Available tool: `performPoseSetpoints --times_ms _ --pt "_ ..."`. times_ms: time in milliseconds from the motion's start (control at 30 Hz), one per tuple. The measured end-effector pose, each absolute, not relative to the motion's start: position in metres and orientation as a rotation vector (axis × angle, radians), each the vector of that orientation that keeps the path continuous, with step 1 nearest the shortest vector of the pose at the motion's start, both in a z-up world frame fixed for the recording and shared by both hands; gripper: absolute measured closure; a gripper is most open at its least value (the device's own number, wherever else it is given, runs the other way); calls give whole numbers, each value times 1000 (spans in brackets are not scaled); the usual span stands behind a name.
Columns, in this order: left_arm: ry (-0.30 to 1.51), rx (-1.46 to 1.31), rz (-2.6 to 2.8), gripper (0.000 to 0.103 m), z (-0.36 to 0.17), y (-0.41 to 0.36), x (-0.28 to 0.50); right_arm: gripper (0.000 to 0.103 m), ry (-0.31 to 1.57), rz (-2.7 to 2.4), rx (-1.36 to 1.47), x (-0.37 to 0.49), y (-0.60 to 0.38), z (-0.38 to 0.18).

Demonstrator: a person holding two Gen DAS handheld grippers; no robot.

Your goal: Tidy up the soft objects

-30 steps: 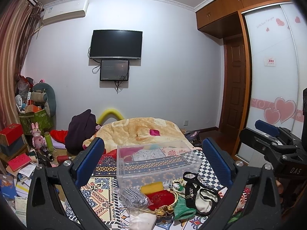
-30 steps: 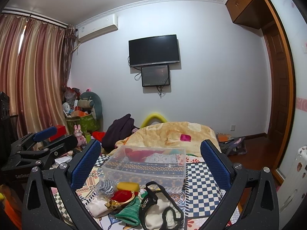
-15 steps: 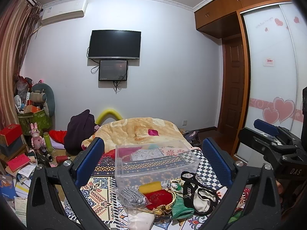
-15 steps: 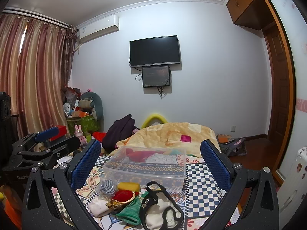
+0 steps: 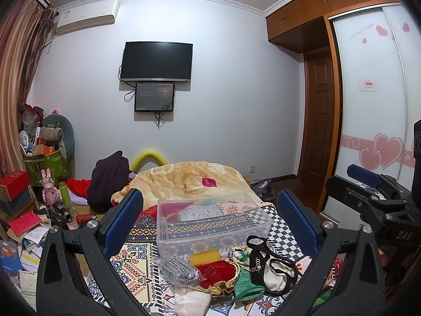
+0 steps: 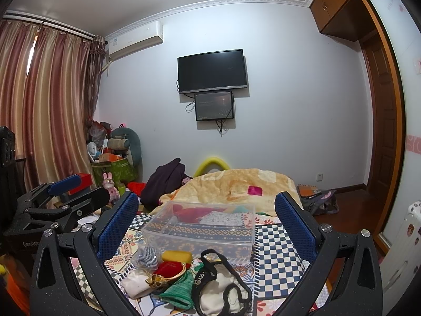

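A clear plastic box (image 5: pixel 210 221) (image 6: pixel 202 226) stands empty on a patterned bed cover. In front of it lies a pile of soft things: a grey knitted piece (image 5: pixel 180 271) (image 6: pixel 147 255), a yellow pouch (image 5: pixel 204 258) (image 6: pixel 176 256), a red purse with gold clasp (image 5: pixel 215 272) (image 6: pixel 168 268), a green knit item (image 5: pixel 246 287) (image 6: pixel 177 291), a white bag with black trim (image 5: pixel 273 271) (image 6: pixel 218 287), and a white cloth (image 5: pixel 190 302) (image 6: pixel 134 284). My left gripper (image 5: pixel 210 218) and right gripper (image 6: pixel 206 221) are both open and empty, held above the pile.
A yellow quilt (image 5: pixel 189 181) covers the far bed. A dark garment (image 5: pixel 108 181) and cluttered boxes and toys (image 5: pixel 39 184) lie at the left. A wardrobe (image 5: pixel 376 105) and door (image 5: pixel 321 121) stand at the right. The right gripper shows in the left wrist view (image 5: pixel 368 200).
Both views have shifted only slightly; the grippers stay open and nothing in the pile has moved.
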State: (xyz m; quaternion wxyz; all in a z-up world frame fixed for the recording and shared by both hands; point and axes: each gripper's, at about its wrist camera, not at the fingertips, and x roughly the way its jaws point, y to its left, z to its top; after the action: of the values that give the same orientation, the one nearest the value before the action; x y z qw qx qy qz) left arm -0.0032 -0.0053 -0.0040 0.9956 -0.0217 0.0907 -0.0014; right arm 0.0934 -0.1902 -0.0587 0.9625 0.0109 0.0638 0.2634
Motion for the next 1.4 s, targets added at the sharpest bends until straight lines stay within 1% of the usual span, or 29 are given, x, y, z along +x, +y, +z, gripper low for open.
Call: performPoseSetpoints --times_ms 367,633,800,1100,1267,1400 --pt "192 -45 -2 0 -5 -7 -1 0 137 537 20 93 -190 -62" --pt "263 -62 2 0 -20 0 14 0 210 530 13 107 -188 -77" --pt "372 -84 32 0 -47 13 33 0 309 518 -3 123 -189 -102" --pt "582 -163 90 0 -108 43 74 0 545 513 -43 157 -182 -158" --pt "671 -202 93 0 -138 54 93 0 636 561 -3 169 -178 -171" --pt "705 -242 90 0 -155 62 103 1 662 586 -5 170 -170 -178"
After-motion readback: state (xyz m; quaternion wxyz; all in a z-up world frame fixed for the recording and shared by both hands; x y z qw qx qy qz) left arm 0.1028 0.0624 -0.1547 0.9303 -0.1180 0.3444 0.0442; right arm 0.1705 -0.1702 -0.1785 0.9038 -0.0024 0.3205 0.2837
